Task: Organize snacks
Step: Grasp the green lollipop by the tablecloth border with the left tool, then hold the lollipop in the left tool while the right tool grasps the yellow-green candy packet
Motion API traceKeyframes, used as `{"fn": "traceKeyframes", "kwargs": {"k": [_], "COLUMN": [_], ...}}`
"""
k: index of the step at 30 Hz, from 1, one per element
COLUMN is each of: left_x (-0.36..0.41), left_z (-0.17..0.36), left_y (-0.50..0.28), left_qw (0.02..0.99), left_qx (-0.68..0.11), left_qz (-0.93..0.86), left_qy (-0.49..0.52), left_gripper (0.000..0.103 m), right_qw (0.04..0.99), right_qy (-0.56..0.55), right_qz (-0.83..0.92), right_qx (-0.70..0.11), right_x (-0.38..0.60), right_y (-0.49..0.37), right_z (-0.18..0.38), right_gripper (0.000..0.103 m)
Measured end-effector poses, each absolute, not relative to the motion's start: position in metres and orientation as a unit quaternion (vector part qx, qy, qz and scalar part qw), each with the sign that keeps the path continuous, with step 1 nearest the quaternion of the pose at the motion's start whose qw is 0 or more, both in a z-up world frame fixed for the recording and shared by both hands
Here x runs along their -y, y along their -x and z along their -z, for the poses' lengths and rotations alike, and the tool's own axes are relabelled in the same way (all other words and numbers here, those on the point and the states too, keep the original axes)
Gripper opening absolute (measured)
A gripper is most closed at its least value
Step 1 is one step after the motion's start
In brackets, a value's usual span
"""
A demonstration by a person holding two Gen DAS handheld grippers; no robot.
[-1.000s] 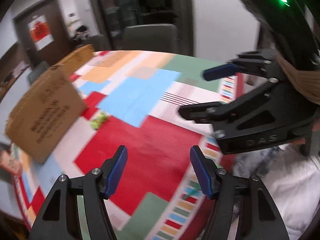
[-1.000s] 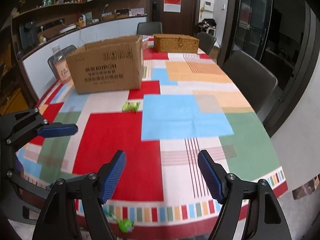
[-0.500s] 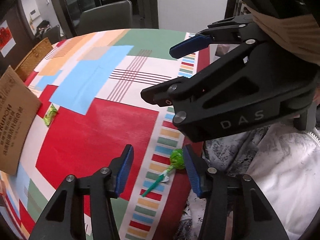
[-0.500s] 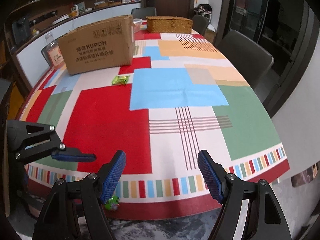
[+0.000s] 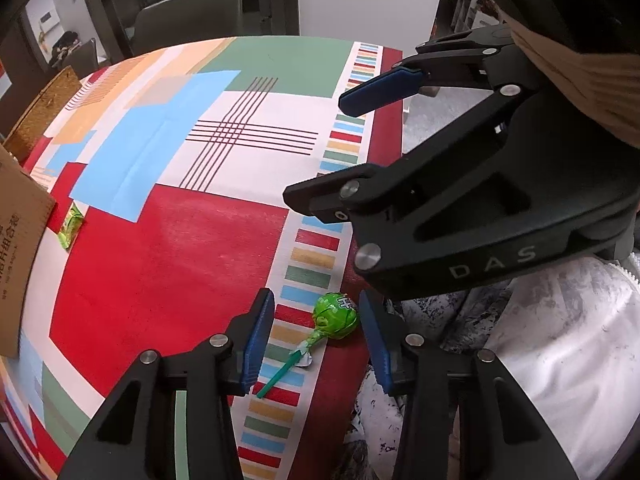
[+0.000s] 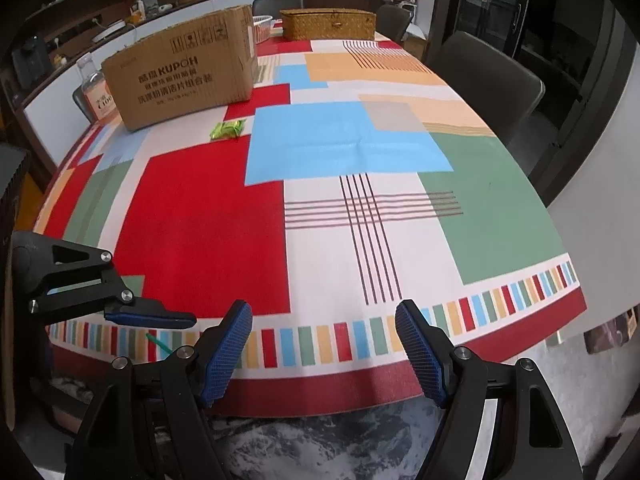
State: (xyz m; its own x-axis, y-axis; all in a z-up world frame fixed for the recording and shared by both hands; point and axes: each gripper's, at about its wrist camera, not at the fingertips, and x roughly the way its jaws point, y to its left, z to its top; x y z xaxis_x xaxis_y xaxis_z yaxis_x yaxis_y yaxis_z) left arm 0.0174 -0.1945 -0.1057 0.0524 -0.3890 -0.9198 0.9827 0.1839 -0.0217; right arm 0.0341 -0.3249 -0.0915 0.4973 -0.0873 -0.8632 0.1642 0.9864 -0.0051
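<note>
Two claws: both mine, one per hand, both over the near edge of the table under its colour-block patterned tablecloth (image 5: 168, 248).
Left claw (image 5: 316, 330): jaws closing, not yet clamped; right pad looks at or just off the candy head, left pad apart from it with striped border showing between.
Right claw (image 6: 324, 350): jaws wide apart, nothing between them, hanging over the striped border; in the left view it sits above and beyond the lollipop.
Task thing: round green wrapped lollipop with green stick (image 5: 335, 317), lying on the tablecloth's striped border at the near edge, between my left pads.
Key relation: candy head sits off-centre in the left claw, toward the right pad; left claw is clearly the nearer one.
Long axis: stick runs from the head back toward the left claw's base and slightly toward its left pad, so head points away from me and to the right; axis is oblique to the line of closing.
Other snack: small green flat packet (image 6: 228, 129) well beyond the lollipop, just in front of the brown cardboard box with printed lettering (image 6: 184, 68).
Woven basket (image 6: 328, 24): far beyond the lollipop, at the far end.
Judgement: pick-up step, early in the task; squeeze should land on the head, not the thin stick.
Risk: off-centre head may roll or slide off the table edge.
</note>
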Motion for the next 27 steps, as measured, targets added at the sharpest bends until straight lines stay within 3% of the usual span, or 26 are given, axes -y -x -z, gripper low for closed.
{"fn": "traceKeyframes", "kwargs": {"k": [3,7,27], "left_x": [0.196,0.195,0.150], "left_z": [0.111,0.114,0.091], "left_y": [-0.018,-0.021,-0.055], "left_qw": [0.633,0.625,0.711], "left_qx": [-0.441,-0.455,-0.455], "left_qz": [0.537,0.542,0.469], "left_qy": [-0.342,-0.332,-0.261], "left_gripper": [0.039,0.025,0.025], "right_qw": [0.862,0.861,0.865], "right_qy": [-0.043,-0.046,-0.018], "right_qz": [0.074,0.075,0.065], "right_qx": [-0.500,-0.501,-0.498], "right_x": [0.326,0.328,0.316], "right_y": [-0.032,-0.031,-0.050], "right_z": [0.094,0.096,0.092], "right_gripper": [0.075,0.075,0.075]}}
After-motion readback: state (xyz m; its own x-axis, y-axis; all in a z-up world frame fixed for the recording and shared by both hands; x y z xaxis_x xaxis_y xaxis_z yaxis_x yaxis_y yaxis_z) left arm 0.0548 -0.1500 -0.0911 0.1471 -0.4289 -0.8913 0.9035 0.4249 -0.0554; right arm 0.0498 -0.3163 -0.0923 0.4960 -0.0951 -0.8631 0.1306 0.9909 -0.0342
